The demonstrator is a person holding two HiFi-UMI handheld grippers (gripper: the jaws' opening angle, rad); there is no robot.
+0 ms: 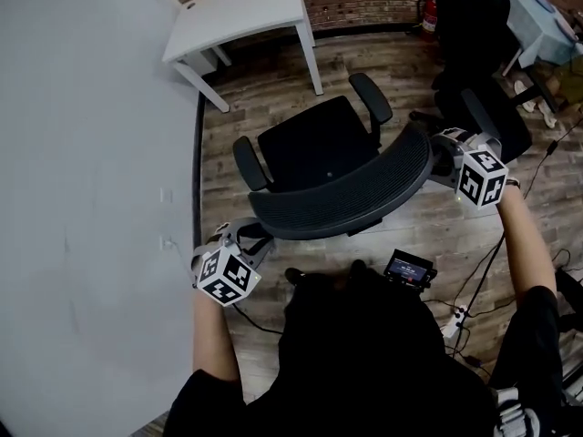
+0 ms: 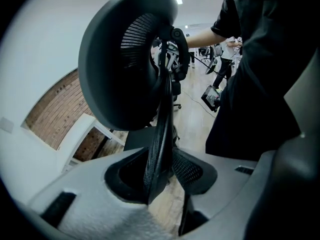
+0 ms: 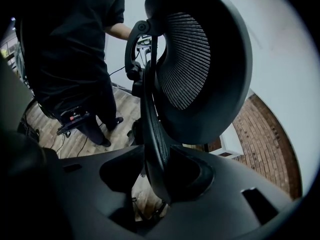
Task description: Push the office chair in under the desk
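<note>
A black mesh office chair stands on the wood floor, its seat (image 1: 314, 139) facing a white desk (image 1: 241, 12) at the back left, a short way off. The curved backrest (image 1: 346, 198) is nearest me. My left gripper (image 1: 250, 235) is shut on the backrest's left edge (image 2: 159, 149). At the other end, my right gripper (image 1: 442, 148) is shut on the right edge (image 3: 152, 144). In both gripper views the thin rim runs between the jaws (image 2: 162, 184) (image 3: 160, 184). The headrest (image 2: 125, 59) looms above it.
A white wall (image 1: 91, 153) runs along the left, close to the chair. A second black chair (image 1: 478, 35) and a red fire extinguisher (image 1: 428, 15) stand at the back right. A small device (image 1: 408, 269), cables and a power strip (image 1: 455, 321) lie by my feet.
</note>
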